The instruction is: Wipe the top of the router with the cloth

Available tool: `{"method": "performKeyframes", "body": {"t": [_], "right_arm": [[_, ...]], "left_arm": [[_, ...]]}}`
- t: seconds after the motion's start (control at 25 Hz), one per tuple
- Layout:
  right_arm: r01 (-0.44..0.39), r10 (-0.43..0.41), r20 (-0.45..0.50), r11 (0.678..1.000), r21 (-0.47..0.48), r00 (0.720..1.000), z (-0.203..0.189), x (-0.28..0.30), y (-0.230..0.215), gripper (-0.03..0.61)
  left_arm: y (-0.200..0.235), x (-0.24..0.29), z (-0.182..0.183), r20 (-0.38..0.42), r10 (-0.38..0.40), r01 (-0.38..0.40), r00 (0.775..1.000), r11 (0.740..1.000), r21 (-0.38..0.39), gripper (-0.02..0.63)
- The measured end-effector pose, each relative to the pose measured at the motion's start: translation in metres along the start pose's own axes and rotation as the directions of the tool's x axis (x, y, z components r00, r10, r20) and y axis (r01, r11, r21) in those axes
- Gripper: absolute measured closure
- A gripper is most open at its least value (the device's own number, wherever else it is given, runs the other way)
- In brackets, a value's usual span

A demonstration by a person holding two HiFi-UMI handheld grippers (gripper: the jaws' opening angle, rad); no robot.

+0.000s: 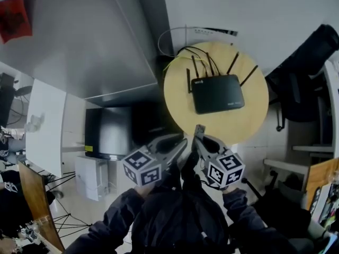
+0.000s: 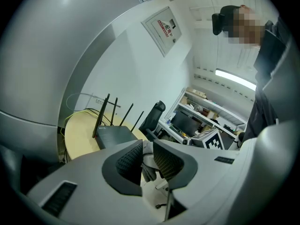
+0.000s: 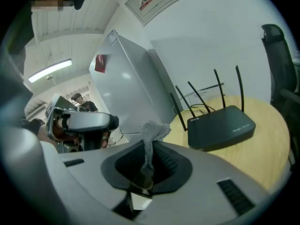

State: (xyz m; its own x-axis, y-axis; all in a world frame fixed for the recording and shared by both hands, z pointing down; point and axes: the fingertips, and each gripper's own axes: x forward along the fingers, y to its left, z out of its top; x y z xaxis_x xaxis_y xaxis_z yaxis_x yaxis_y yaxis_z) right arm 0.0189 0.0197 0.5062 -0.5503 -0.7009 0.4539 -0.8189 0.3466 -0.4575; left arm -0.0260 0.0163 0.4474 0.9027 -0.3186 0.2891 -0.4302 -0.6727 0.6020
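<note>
A black router [image 1: 217, 93] with several raised antennas lies on the round wooden table [image 1: 249, 120]. Both grippers hang off the table's near edge, short of the router. My right gripper [image 1: 198, 137] is shut on a small grey cloth [image 1: 199, 130]. In the right gripper view the cloth [image 3: 152, 131] sticks up out of the right gripper [image 3: 150, 149], with the router [image 3: 222, 125] ahead to the right. My left gripper [image 1: 183, 143] is close beside it on the left. In the left gripper view the left gripper [image 2: 147, 157] shows a narrow gap holding nothing, and the router [image 2: 115, 135] lies beyond.
Cables [image 1: 183, 52] trail off the table's far side toward the wall. A black office chair [image 1: 307, 62] stands right of the table. A dark box [image 1: 108, 131] and a white unit [image 1: 91, 178] sit on the floor to the left. A tall grey cabinet [image 3: 126, 78] rises behind the table.
</note>
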Motion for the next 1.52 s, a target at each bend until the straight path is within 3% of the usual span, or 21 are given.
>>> {"method": "performKeyframes", "body": {"t": [0.16,0.28,0.6,0.68,0.8,1.08,1.4,1.52], "right_arm": [[0.017,-0.016,-0.027,0.999,0.049,1.000,0.001,0.040,-0.017,0.509],[0.053,-0.047,-0.042,0.989,0.142,0.998,-0.003,0.066,-0.034,0.509],[0.209,-0.182,-0.109,0.911,0.355,0.977,-0.006,0.148,-0.085,0.509],[0.261,-0.221,-0.144,0.875,0.407,0.965,-0.010,0.165,-0.095,0.509],[0.320,-0.266,-0.179,0.795,0.516,0.947,-0.017,0.185,-0.110,0.511],[0.399,-0.363,-0.198,0.647,0.650,0.911,-0.019,0.207,-0.139,0.511],[0.403,-0.407,-0.188,0.548,0.733,0.894,-0.030,0.196,-0.137,0.511],[0.411,-0.409,-0.198,0.538,0.736,0.891,-0.041,0.182,-0.136,0.511]], "left_arm": [[0.037,0.014,0.003,-0.006,0.013,-0.013,1.000,1.000,-0.026,0.548],[0.055,0.022,0.004,-0.024,0.005,-0.006,1.000,0.999,-0.042,0.548],[0.106,0.026,0.022,-0.045,-0.009,0.006,0.999,0.998,-0.065,0.548],[0.117,0.023,0.028,-0.046,-0.008,0.005,0.999,0.998,-0.067,0.548],[0.126,0.021,0.035,-0.049,-0.010,0.007,0.999,0.998,-0.068,0.548],[0.138,0.019,0.044,-0.049,-0.020,0.016,0.999,0.997,-0.079,0.548],[0.139,0.023,0.043,-0.064,-0.054,0.049,0.996,0.996,-0.076,0.548],[0.138,0.025,0.043,-0.068,-0.067,0.062,0.995,0.995,-0.073,0.548]]}}
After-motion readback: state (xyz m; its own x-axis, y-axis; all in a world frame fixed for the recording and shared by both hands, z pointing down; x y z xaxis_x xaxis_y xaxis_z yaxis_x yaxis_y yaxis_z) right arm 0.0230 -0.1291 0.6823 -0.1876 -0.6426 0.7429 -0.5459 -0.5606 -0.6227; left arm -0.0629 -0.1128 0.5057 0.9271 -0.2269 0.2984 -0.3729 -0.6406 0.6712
